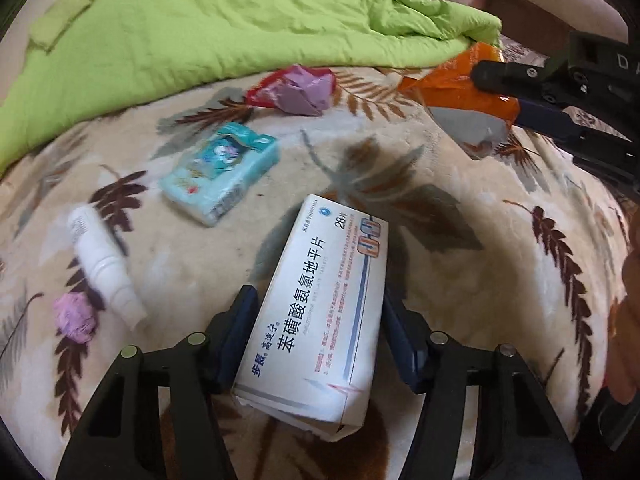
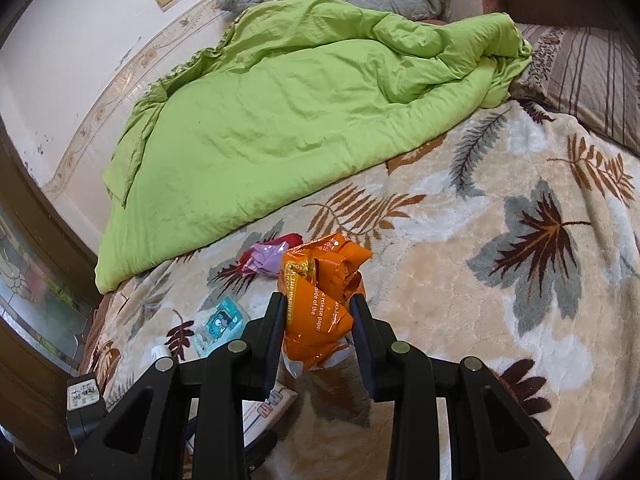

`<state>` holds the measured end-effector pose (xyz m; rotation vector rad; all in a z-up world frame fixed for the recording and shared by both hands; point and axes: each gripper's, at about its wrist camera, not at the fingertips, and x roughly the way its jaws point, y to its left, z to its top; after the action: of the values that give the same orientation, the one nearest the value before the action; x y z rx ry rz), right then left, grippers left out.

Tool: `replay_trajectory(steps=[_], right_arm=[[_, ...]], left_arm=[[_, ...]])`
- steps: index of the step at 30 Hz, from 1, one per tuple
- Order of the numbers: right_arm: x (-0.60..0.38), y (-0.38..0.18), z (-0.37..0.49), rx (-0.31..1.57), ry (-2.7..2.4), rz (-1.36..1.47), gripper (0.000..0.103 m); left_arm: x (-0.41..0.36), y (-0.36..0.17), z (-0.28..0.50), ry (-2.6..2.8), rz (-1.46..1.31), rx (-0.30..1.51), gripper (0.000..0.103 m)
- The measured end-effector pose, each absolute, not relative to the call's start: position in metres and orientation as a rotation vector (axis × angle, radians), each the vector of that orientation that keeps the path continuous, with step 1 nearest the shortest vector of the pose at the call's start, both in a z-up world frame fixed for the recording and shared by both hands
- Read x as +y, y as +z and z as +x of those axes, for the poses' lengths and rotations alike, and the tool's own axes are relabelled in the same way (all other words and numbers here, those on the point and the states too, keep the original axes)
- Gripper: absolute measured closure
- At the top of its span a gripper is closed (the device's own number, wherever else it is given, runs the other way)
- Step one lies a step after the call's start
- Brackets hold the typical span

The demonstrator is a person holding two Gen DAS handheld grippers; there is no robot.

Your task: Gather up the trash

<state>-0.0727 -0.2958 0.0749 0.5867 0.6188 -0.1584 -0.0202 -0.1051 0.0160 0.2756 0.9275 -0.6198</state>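
My left camera looks steeply down, close over the bed (image 1: 480,280); my right looks farther across it; both share the green quilt (image 1: 240,20).

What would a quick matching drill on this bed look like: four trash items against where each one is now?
Items:
1. white medicine box
2. orange wrapper
3. white bottle
4. teal tissue pack

Places:
A. clamped in the right gripper
B. lying beside a crumpled pink paper ball
C. between the left gripper's fingers
D. lying free on the leaf-print blanket, between the bottle and a red-and-pink wrapper

Pairs: 1-C, 2-A, 3-B, 4-D
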Motion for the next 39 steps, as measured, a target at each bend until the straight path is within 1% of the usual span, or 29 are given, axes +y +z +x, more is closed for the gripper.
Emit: replay_trajectory(steps=[3,7,14,19,21,25,28,31,34,39], right_arm=[[-0.289,0.077,-0.076,0.622,-0.145,0.563,0.068],[-0.281,0.084,-0.092,0.612,-0.109,0.540,0.068],[-0.252,0.098,-0.151,0.564,-0.020,0.418,0.068],[-0.243,0.103,-0.196,0.529,0.005,0.373,0.068],[-0.245,0.100,-0.212,0.538,0.024,0.405,0.068],[-0.247,0.105,-0.238,0.488,0.032,0.416,0.068],[-0.247,0.106,-0.252,0.478,0.032,0.414,0.068],[-0.250,0.104,-0.261,0.490,0.029,0.427,0.068],[-0.259,0.100,-0.269,0.521,-0.003,0.457,0.068],[-0.278,0.095,-0.282,0.572,-0.083,0.490,0.068]], left_arm=[[-0.088,0.030,-0.026,-0.591,0.197,0.887,0.043],[-0.062,0.061,-0.046,-0.539,0.113,0.789,0.043],[-0.038,0.096,-0.119,-0.477,0.108,0.633,0.043],[-0.033,0.106,-0.167,-0.475,0.114,0.606,0.043],[-0.037,0.112,-0.180,-0.480,0.118,0.600,0.043],[-0.048,0.134,-0.201,-0.497,0.116,0.558,0.043],[-0.056,0.149,-0.207,-0.504,0.099,0.518,0.043],[-0.069,0.152,-0.204,-0.487,0.095,0.469,0.043],[-0.078,0.144,-0.192,-0.473,0.095,0.445,0.043],[-0.078,0.118,-0.162,-0.482,0.083,0.482,0.043]])
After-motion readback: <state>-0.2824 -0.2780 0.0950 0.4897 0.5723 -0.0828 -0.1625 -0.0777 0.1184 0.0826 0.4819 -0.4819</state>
